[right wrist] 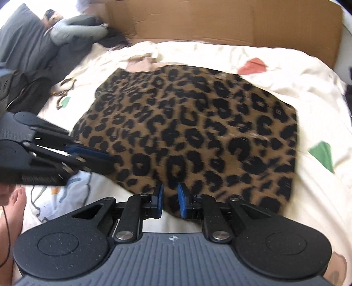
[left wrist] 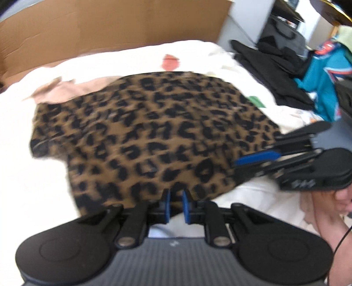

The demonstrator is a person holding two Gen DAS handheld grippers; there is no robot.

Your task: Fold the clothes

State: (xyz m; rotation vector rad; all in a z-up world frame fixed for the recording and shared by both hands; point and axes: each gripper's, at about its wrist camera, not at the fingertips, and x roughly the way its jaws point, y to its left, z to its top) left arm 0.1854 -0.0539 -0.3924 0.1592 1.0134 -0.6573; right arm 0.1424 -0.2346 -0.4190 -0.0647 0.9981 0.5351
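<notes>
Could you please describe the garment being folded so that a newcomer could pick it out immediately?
Look at the white bedsheet in front of the cardboard wall. In its middle lies the leopard-print garment, brown with black spots. It is the only patterned brown piece, unlike the plain pink cloth peeking out behind it.

Soft cloth on the bed, matt plastic on my tools.

The leopard-print garment I see looks like a soft, slightly fuzzy knit, matt all over. Under it the white bedsheet is smooth woven cloth, lightly creased, with flat printed colour patches. Behind stands a cardboard sheet, dull brown paperboard with fold lines. My left gripper and right gripper are matt black plastic with a fine grainy texture, ribbed grey plastic on the body, blue pads that look rubbery, and small shiny metal pivot pins. The teal jersey at the side looks like smooth, faintly glossy synthetic fabric.
</notes>
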